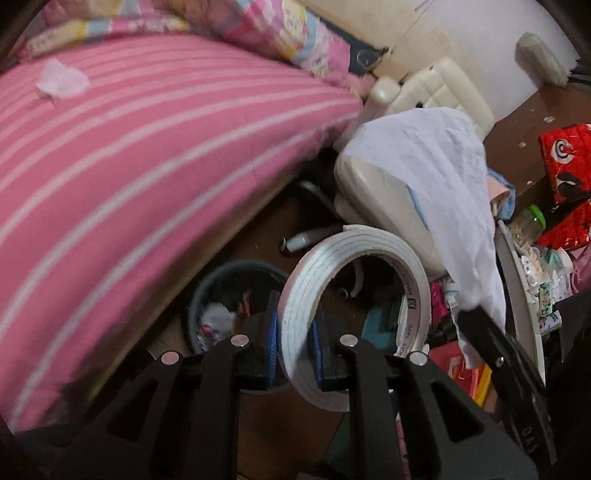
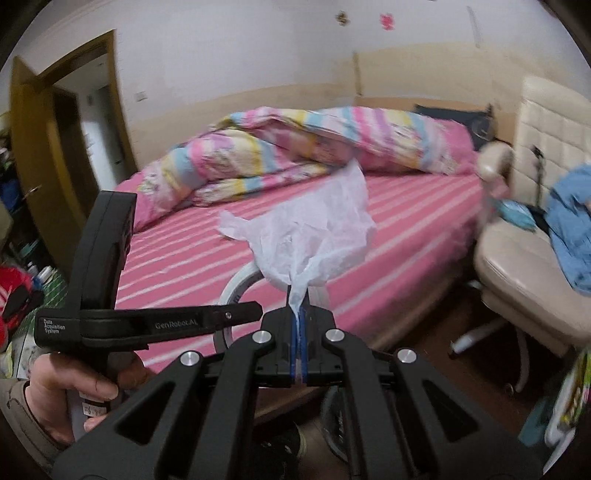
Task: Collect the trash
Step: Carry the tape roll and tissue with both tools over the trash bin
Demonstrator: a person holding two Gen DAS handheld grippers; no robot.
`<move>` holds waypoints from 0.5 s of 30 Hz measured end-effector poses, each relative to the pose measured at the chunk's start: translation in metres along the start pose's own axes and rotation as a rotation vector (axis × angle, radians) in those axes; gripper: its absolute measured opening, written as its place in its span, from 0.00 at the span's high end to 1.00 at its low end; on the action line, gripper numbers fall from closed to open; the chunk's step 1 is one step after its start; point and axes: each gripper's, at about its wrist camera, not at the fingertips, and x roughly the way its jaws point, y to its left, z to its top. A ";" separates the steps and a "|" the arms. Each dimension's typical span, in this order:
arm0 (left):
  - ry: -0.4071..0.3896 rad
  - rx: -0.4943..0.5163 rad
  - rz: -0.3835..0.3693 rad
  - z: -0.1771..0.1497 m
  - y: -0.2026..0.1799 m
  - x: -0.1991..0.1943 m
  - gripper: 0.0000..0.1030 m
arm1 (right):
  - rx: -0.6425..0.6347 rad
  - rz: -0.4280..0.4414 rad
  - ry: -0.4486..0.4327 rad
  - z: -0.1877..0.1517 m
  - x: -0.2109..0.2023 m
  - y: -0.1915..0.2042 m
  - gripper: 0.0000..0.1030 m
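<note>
Both grippers loaded — tissue (image 2: 310, 236) hides tape roll (image 1: 351, 295).

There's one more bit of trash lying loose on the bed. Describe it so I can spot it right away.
Start at the bed with the pink striped sheet. In the left wrist view, look to its far upper-left part, short of the pastel quilt. A small crumpled white tissue lies there alone; it is the only white scrap on the stripes, not held by either gripper.

One tape roll (image 1: 354, 306), two tissues (image 2: 314, 236) (image 1: 61, 81), one bin (image 1: 221, 291), one chair (image 1: 391, 192).
</note>
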 end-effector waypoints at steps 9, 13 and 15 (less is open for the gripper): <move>0.136 0.021 0.034 -0.021 -0.002 0.090 0.86 | 0.088 -0.062 0.109 -0.030 0.020 -0.059 0.98; 0.208 -0.027 0.031 -0.023 0.015 0.124 0.86 | 0.128 -0.077 0.179 -0.032 0.042 -0.107 0.98; 0.246 -0.039 0.052 -0.023 0.025 0.143 0.86 | 0.146 -0.084 0.221 -0.031 0.049 -0.125 0.98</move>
